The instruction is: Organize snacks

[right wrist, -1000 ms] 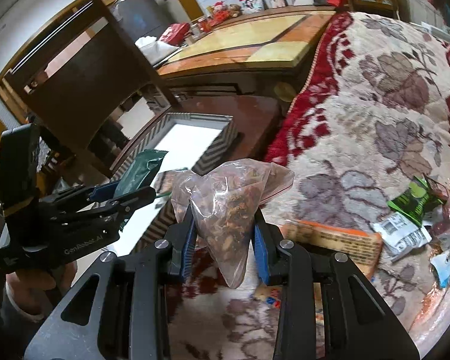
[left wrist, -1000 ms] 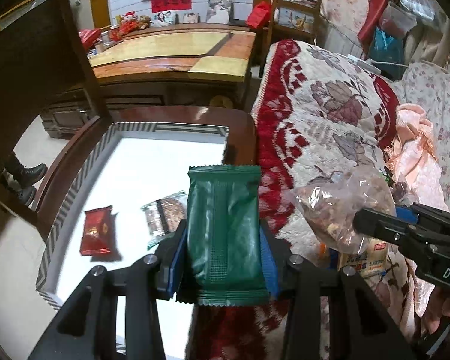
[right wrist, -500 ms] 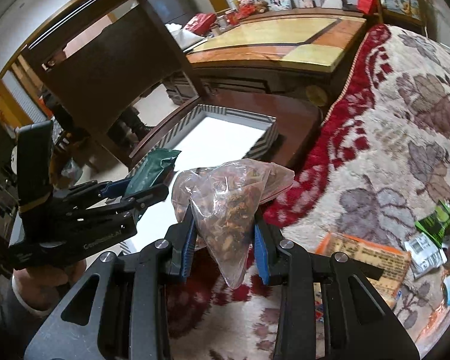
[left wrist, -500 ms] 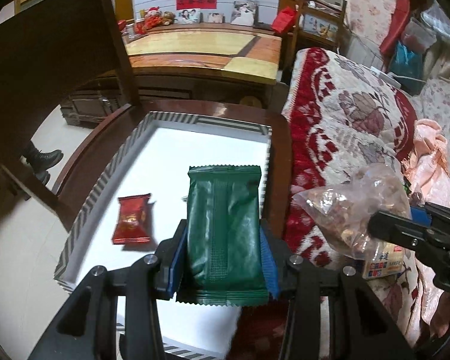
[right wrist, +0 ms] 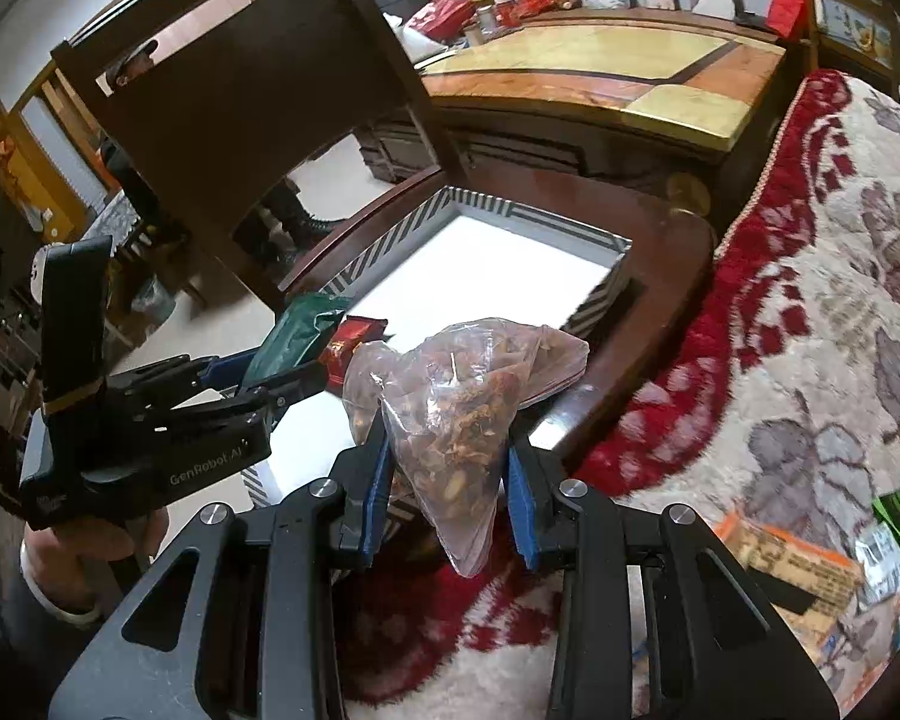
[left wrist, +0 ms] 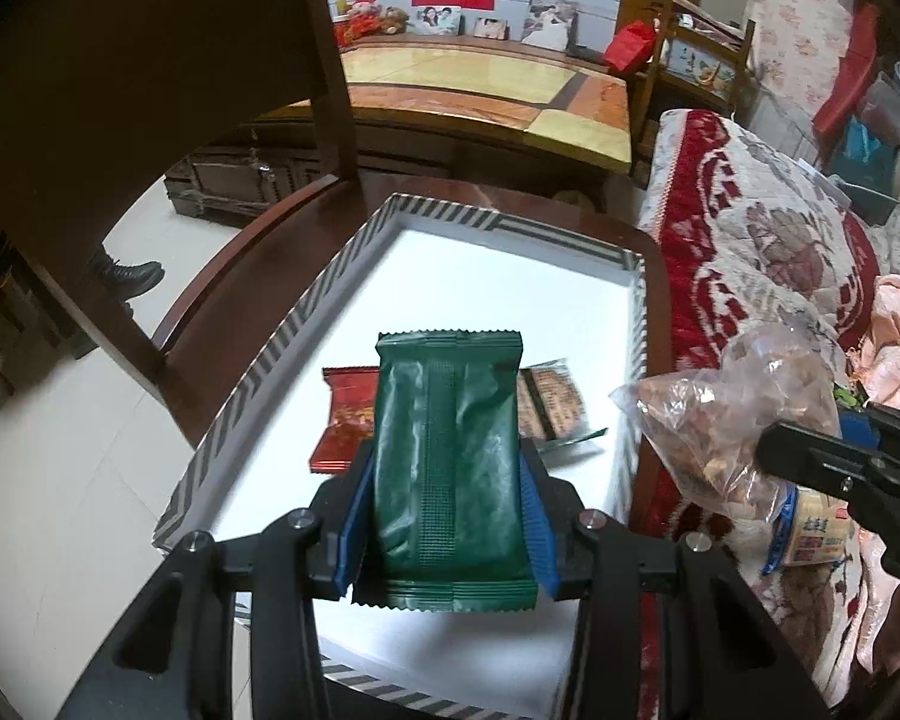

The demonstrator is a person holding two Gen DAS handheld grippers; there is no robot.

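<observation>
Green snack packet (left wrist: pixel 450 456) | clamped upright in your left gripper (left wrist: pixel 447 516) | striped tray (left wrist: pixel 306 324) directly beneath | right gripper (right wrist: pixel 447 492) grips nut bag (right wrist: pixel 456 408), right of tray.

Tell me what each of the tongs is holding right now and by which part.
The left tongs grip a green snack packet across its lower half, by its side edges. The right tongs pinch a clear bag of dried bits near its bottom tip.

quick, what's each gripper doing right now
left gripper: closed on the green snack packet
right gripper: closed on the clear bag of dried snacks
</observation>
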